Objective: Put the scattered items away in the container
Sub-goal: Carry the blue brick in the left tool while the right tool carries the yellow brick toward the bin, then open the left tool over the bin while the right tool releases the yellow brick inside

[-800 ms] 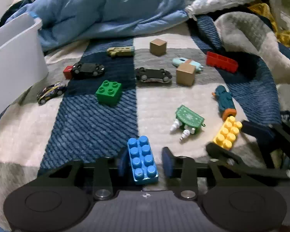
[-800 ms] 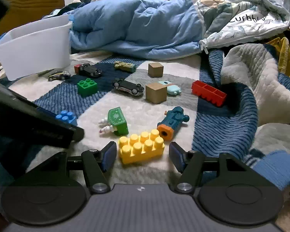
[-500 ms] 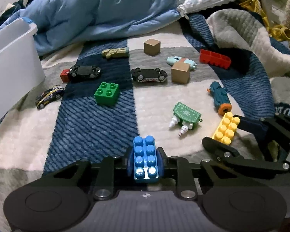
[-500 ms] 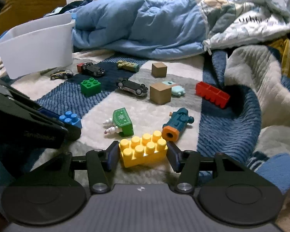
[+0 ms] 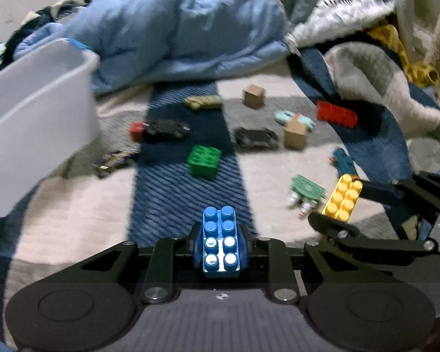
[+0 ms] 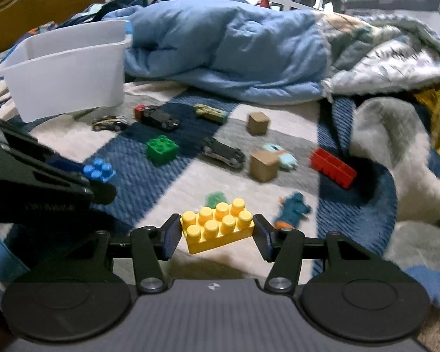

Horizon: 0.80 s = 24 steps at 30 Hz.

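Note:
My left gripper [image 5: 220, 243] is shut on a blue brick [image 5: 220, 234] and holds it above the blanket. In the right wrist view the same blue brick [image 6: 99, 170] shows at the left. My right gripper [image 6: 217, 231] is shut on a yellow brick [image 6: 218, 224], lifted off the bed; the left wrist view shows that yellow brick [image 5: 341, 198] at the right. The white container [image 5: 35, 123] stands at the left, seen also as the white container [image 6: 70, 70] in the right wrist view. A green brick [image 6: 162, 149], toy cars, wooden cubes [image 6: 263, 161] and a red brick [image 6: 333, 167] lie scattered on the blanket.
A rumpled light-blue duvet [image 6: 226, 50] lies behind the toys. A thick grey-white blanket [image 6: 396, 146] is heaped at the right. A teal toy [image 6: 293, 209] and a green toy [image 5: 306, 189] lie near the grippers. A wooden headboard [image 6: 44, 3] rises at the far left.
Both grippers closed on their bricks, the left on the blue one and the right on the yellow one, and lifted them off the blanket. The views have shifted toward the white container.

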Each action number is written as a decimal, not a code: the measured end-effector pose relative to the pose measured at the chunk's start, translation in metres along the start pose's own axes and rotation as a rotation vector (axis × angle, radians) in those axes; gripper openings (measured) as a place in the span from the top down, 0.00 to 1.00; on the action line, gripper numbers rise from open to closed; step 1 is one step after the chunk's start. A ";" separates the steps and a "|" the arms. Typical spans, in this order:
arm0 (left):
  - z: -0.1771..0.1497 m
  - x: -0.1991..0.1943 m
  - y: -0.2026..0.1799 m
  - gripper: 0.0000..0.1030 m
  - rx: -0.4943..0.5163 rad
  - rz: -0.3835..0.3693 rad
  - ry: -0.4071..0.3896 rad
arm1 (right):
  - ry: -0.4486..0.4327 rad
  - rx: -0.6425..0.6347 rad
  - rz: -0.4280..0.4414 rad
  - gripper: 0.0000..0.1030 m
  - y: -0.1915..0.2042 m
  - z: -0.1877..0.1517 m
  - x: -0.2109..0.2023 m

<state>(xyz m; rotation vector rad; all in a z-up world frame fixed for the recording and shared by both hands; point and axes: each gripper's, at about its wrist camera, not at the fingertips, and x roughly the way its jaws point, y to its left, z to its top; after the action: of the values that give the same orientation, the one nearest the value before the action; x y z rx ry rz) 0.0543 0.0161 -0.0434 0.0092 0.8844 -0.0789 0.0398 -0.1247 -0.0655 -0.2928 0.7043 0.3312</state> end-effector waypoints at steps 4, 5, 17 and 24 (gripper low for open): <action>0.005 -0.013 0.030 0.73 -0.027 0.029 -0.029 | 0.002 -0.062 0.017 0.45 0.030 0.021 0.005; 0.006 -0.016 0.039 0.73 -0.035 0.038 -0.037 | -0.003 -0.081 0.026 0.45 0.038 0.028 0.006; 0.024 -0.043 0.147 0.73 -0.167 0.176 -0.129 | -0.129 -0.202 0.111 0.45 0.132 0.100 0.031; 0.054 -0.053 0.186 0.73 -0.201 0.227 -0.199 | -0.216 -0.223 0.117 0.46 0.165 0.140 0.041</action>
<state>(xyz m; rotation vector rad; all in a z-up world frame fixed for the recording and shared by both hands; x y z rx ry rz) 0.0760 0.2024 0.0275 -0.0843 0.6843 0.2179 0.0856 0.0849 -0.0166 -0.4208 0.4727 0.5464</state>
